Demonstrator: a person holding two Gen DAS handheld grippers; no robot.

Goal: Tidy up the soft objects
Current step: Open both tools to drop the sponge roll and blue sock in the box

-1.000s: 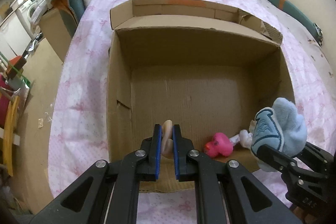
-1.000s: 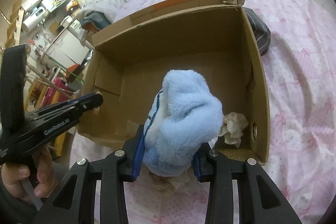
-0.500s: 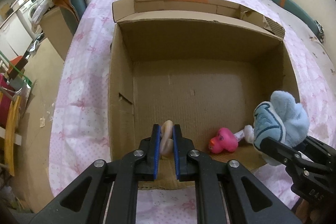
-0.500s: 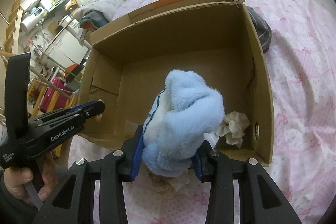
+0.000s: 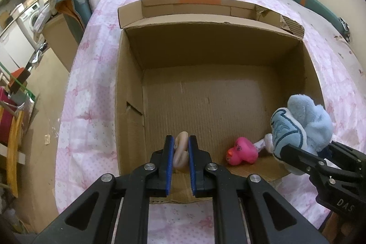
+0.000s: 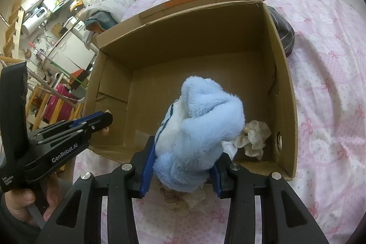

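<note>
Over the cardboard box [image 5: 128, 93], a fluffy blue plush [image 6: 196, 134], light and squashy, is being squeezed mid-body by the right gripper [image 6: 180, 173]. A small beige rubbery piece [image 5: 180, 152], between the left gripper [image 5: 180, 166] jaws, is being released as they are opening.

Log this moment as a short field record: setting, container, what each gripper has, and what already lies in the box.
setting: cardboard box on a pink bedspread
left gripper: jaws opening, a pale beige soft piece between the pads, over the box's near edge
right gripper: shut on a fluffy light-blue plush, above the near right corner
in box: pink rubber duck, crumpled cream item
box floor: otherwise bare cardboard
</note>
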